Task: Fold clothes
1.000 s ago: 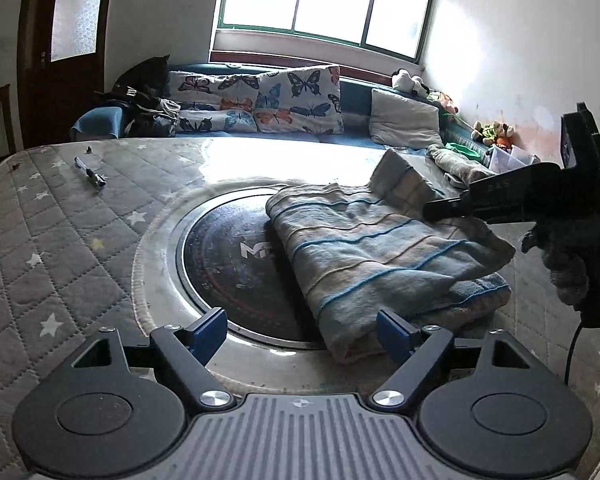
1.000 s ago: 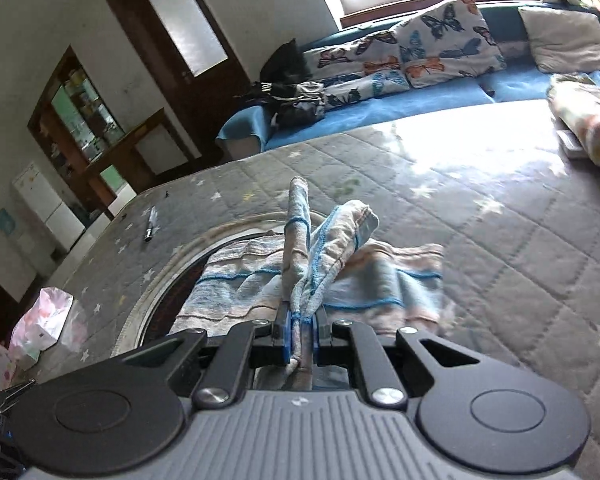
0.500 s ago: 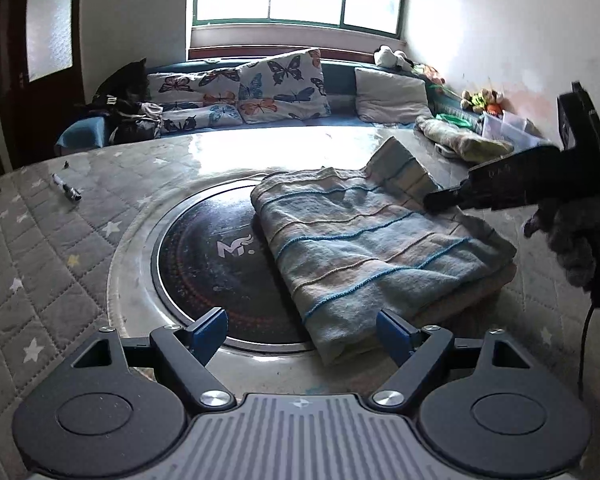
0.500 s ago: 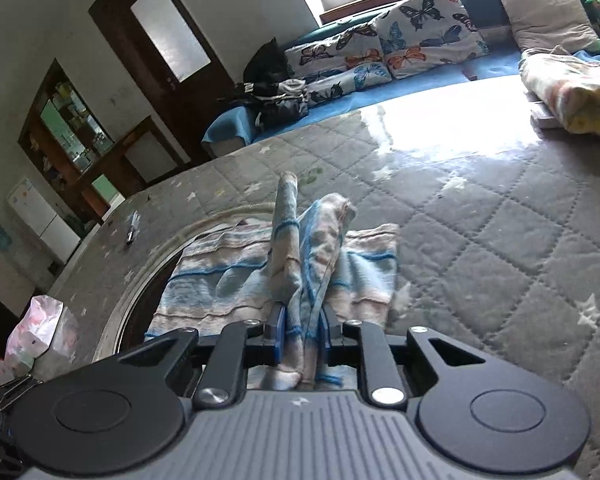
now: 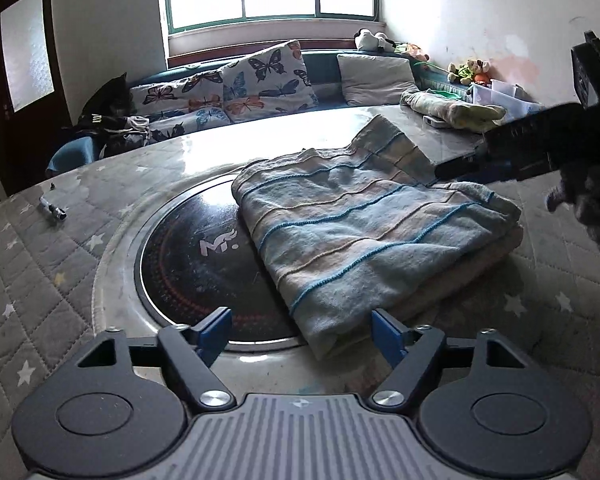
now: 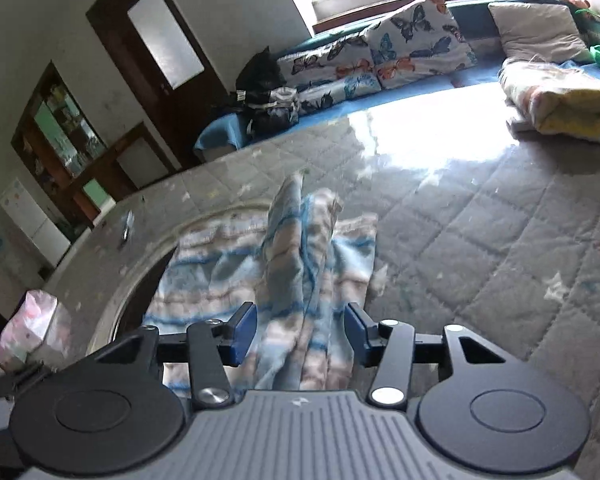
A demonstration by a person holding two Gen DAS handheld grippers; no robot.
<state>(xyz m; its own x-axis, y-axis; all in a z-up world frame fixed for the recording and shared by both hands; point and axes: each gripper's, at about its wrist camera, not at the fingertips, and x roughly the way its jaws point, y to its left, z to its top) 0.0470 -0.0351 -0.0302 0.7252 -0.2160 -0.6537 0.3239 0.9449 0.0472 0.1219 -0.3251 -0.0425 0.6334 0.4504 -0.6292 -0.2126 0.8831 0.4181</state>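
A striped blue and beige cloth (image 5: 364, 232) lies folded on the quilted table (image 5: 40, 300), partly over a round black inset. My left gripper (image 5: 300, 332) hovers low at the cloth's near corner, which sits between its blue pads without touching them; its jaws are closing. In the right wrist view a raised ridge of the same cloth (image 6: 300, 264) stands between the pads of my right gripper (image 6: 300, 332), whose jaws are opening and no longer pinch it. The right gripper's dark fingers (image 5: 500, 156) reach over the cloth's far right corner, held by a gloved hand (image 5: 596, 208).
A small pen-like tool (image 5: 52, 208) lies at the table's far left. A folded yellowish blanket (image 5: 452, 108) rests at the far right edge. Behind it is a blue sofa with butterfly cushions (image 5: 260, 76). A pink bag (image 6: 28, 328) sits at the left.
My right gripper's jaws have gone from shut on the cloth's ridge to apart. The left gripper has sunk closer to the cloth's near corner and its jaws have narrowed a little.
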